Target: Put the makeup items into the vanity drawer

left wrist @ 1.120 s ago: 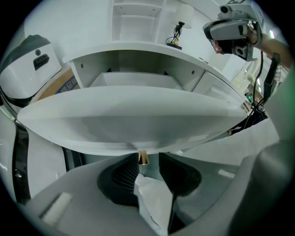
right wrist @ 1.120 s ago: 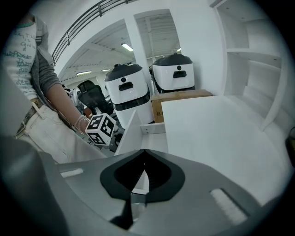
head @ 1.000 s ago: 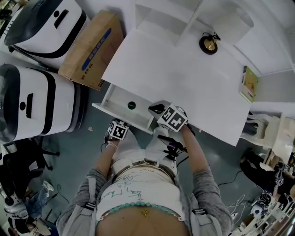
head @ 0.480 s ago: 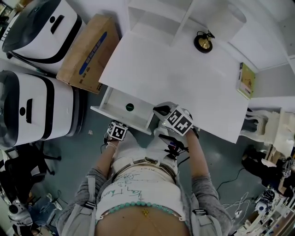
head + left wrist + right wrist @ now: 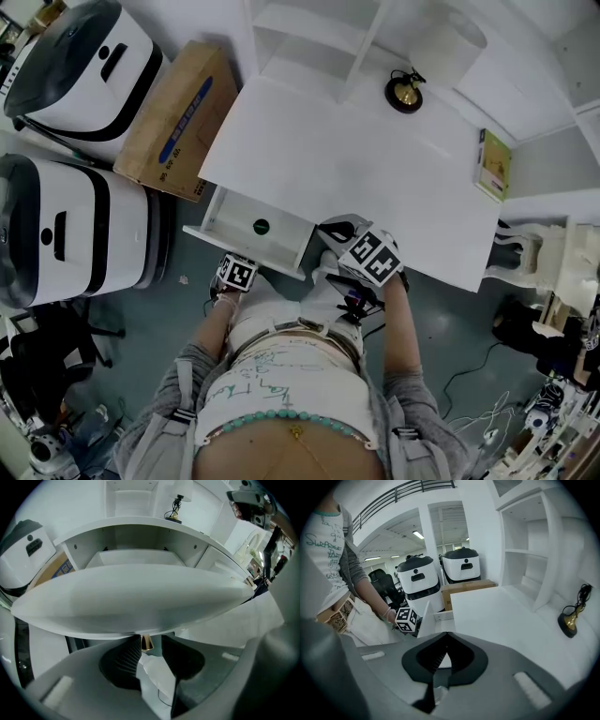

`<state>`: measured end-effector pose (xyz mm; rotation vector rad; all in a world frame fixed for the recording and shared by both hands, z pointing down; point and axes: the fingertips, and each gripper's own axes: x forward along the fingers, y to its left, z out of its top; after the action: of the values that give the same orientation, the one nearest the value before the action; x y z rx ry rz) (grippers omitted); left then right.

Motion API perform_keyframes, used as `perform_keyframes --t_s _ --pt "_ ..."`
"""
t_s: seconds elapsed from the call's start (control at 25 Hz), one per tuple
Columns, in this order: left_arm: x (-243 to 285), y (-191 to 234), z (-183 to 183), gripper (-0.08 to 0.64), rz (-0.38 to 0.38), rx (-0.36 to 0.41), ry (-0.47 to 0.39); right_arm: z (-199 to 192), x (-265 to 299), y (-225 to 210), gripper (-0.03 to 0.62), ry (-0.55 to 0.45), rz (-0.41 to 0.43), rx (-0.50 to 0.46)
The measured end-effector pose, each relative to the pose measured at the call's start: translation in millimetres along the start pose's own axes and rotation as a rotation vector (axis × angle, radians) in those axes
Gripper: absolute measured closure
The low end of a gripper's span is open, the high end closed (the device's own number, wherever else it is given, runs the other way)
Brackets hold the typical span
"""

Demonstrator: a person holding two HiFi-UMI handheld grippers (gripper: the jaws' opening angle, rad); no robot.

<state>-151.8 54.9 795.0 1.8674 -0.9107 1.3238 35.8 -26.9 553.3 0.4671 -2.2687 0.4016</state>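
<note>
The white vanity (image 5: pixel 356 159) has its left drawer (image 5: pixel 225 217) pulled open, and a small round dark-green item (image 5: pixel 261 226) lies inside. My left gripper (image 5: pixel 240 270) is at the drawer front. In the left gripper view, the left gripper (image 5: pixel 151 643) is shut on the drawer's small gold knob (image 5: pixel 146 642), under the white drawer front (image 5: pixel 136 602). My right gripper (image 5: pixel 330 226) hovers over the vanity's front edge, just right of the drawer. In its own view the right gripper (image 5: pixel 444 649) is shut with nothing in it. No other makeup items show.
Two white-and-black machines (image 5: pixel 75 225) (image 5: pixel 80 56) and a cardboard box (image 5: pixel 173 108) stand left of the vanity. On the top sit a black-and-gold ornament (image 5: pixel 403 92) and a booklet (image 5: pixel 493 166). White shelves (image 5: pixel 319 37) rise at the back.
The right gripper has drawn a little to the right, away from the drawer. The left gripper stays at the drawer front, and the drawer is still open.
</note>
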Motion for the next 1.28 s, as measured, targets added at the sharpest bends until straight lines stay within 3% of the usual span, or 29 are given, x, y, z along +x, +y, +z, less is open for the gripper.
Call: perform_keyframes --t_s 0.52,1.28 --pt "11.2 5.6 -2.4 0.423 0.0 -0.002 0.034 -5.3 -29.0 -15.2 0.563 -0.014 -0.126 0.049" --pt "17.5 9.9 12.1 0.468 0.022 0.051 0.037 -26.8 -60.7 -32.5 0.565 -0.001 -0.228 0.116"
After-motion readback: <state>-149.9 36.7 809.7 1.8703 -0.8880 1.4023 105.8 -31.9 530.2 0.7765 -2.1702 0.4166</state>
